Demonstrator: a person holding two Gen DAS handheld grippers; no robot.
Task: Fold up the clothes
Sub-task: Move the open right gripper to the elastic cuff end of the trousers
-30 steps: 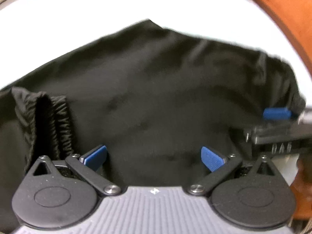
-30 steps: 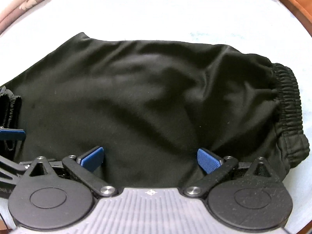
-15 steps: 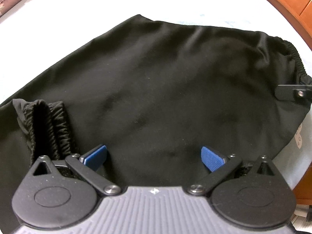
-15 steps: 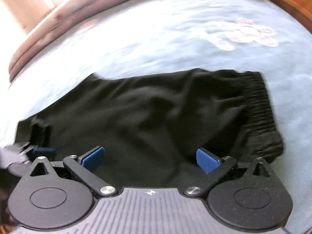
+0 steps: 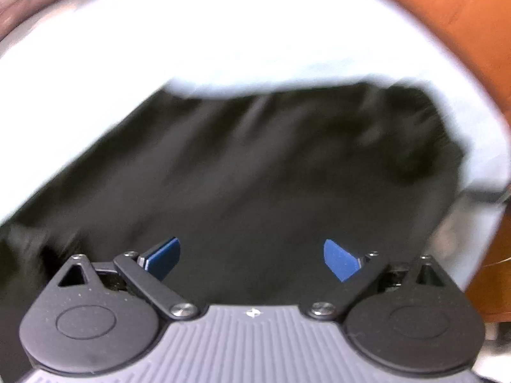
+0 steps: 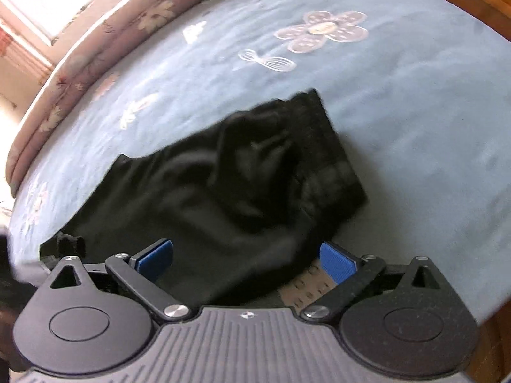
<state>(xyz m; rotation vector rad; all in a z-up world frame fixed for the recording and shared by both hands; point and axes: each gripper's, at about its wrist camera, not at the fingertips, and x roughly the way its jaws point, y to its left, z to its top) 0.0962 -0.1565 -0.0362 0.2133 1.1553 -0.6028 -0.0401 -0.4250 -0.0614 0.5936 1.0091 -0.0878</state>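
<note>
Lying on a pale blue bedspread (image 6: 399, 121), a black garment (image 6: 223, 191) is seen in the centre of the right wrist view, folded over itself into a compact shape with bunched cloth near its upper right end. In the left wrist view the same black garment (image 5: 249, 172) fills the middle and lower part of the frame, strongly blurred, with the bedspread (image 5: 223, 32) washed out to white above it.

The left gripper (image 5: 252, 258) is seen at the bottom of its own frame with the jaws wide apart; they have just been closing a little, and nothing is pinched between the blue pads (image 5: 338, 260), only the dark cloth is seen beyond them. Whether the tips touch the cloth cannot be told because of the blur.

The right gripper (image 6: 246, 258) is also held with its jaws wide apart and empty. The lower edge of the garment is seen between and behind its blue pads (image 6: 335, 260), and a small piece of beige patterned surface (image 6: 309, 284) is seen just beside the right pad.

White embroidered flowers (image 6: 319, 30) are seen in the upper right of the right wrist view, well apart from the garment. A brownish quilt edge (image 6: 105, 41) with a leaf pattern runs along the upper left. A wooden frame (image 5: 447, 6) is seen in the upper right corner of the left wrist view.
</note>
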